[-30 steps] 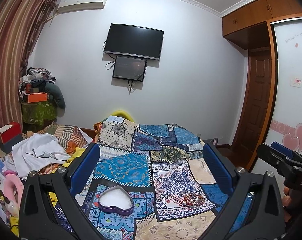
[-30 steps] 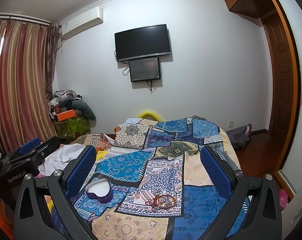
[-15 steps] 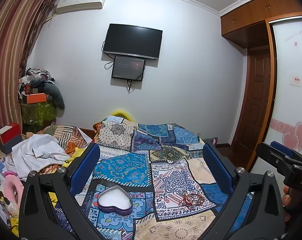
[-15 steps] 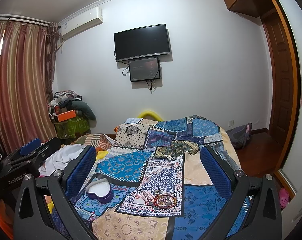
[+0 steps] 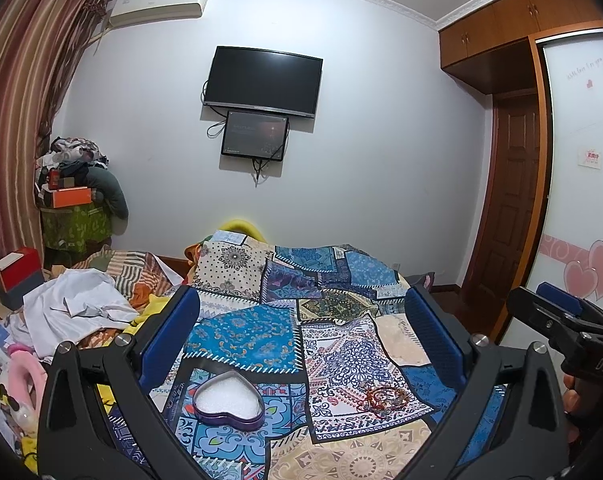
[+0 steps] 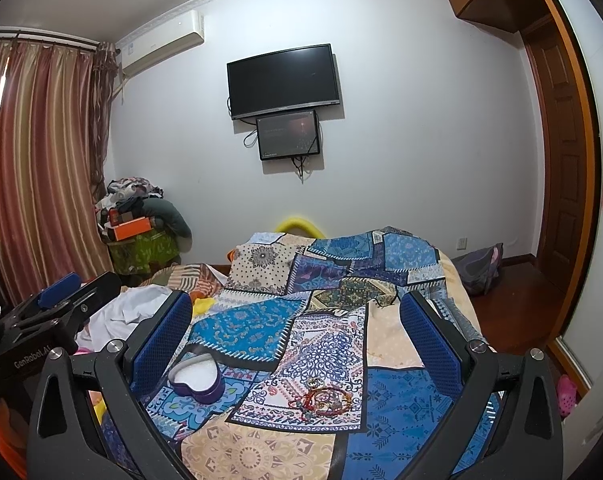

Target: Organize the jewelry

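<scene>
Almost nothing has shifted in the last second — I'm only drifting a touch. My left gripper (image 5: 301, 336) and right gripper (image 6: 295, 334) both hang above the bed (image 6: 389, 344), fingers wide, holding nothing. The bracelets (image 6: 321, 398) lie tangled on the near quilt, right of the heart box (image 5: 228, 400) — open, empty. So the sorting hasn't begun, I judge.

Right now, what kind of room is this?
Most likely a home bedroom: a bed under a patchwork quilt, a wall-mounted TV, and a built-in wardrobe with a sliding door.
</scene>
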`<state>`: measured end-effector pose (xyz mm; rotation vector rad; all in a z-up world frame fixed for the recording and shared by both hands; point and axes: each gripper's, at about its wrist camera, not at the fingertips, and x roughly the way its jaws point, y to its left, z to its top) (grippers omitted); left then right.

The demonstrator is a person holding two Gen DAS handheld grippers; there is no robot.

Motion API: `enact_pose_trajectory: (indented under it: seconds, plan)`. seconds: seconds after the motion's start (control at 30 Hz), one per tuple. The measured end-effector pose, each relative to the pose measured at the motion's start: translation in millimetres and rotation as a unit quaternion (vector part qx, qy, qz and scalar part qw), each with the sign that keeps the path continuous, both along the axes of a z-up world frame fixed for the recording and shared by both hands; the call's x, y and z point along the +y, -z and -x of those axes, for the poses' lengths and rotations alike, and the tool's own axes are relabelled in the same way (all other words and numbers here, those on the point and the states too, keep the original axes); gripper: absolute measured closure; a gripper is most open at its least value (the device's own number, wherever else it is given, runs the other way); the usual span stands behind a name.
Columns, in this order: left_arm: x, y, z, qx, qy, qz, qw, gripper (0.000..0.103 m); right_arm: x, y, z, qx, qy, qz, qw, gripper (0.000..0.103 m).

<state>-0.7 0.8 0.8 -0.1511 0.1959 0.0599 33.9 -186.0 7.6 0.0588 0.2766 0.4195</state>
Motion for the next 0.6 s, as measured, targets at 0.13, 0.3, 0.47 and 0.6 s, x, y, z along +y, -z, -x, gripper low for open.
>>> enact_pose_trajectory:
  seconds: [0.13,0.3,0.47,0.6]
  plan:
    - [1,2,-5,0.007,0.001,-0.002,1.0000,0.000,0,3,-5,0.007,0.001,0.000,1.000,0.000]
    - [0,10,-20,0.022,0.006,-0.003,0.9997,0.000,-1,10,-14,0.021,0.007,0.006,1.000,0.000]
    - [-2,25,-42,0.055,0.021,-0.001,0.9983,0.000,-7,26,-31,0.042,0.030,0.027,0.998,0.000]
    - [-9,45,-66,0.097,0.031,-0.002,0.9948,0.000,-14,45,-49,0.076,0.045,0.047,0.995,0.000]
